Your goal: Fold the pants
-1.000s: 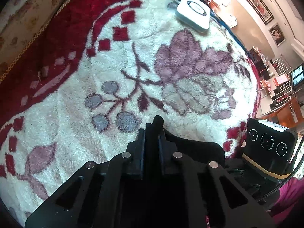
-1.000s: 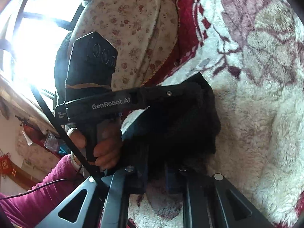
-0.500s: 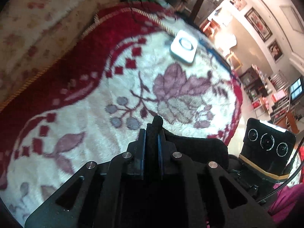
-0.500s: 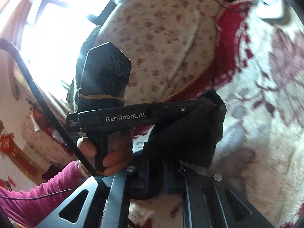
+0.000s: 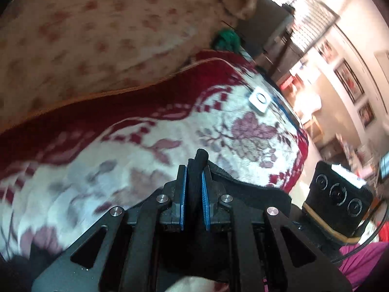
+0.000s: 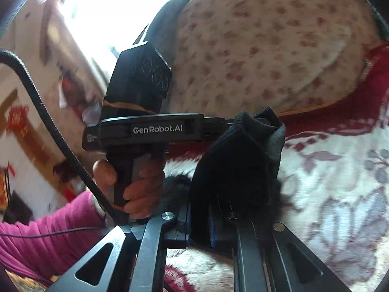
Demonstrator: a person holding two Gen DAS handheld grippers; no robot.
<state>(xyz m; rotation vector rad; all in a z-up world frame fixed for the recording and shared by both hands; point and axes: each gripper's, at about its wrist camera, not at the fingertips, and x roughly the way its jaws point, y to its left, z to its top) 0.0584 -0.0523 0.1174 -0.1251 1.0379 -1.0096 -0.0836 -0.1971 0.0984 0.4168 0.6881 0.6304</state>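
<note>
Left wrist: black pants (image 5: 197, 170) pinched between jaws; right wrist same

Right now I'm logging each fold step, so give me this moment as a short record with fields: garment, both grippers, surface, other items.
garment: black pants, edge lifted off the blanket
left gripper: shut on the pants
right gripper: shut on the pants
spacing: grippers close together on the same edge
surface: plush red and white floral blanket
other items: white square device lying at the blanket's far end
person: hand in a pink sleeve holds the left gripper's handle
</note>
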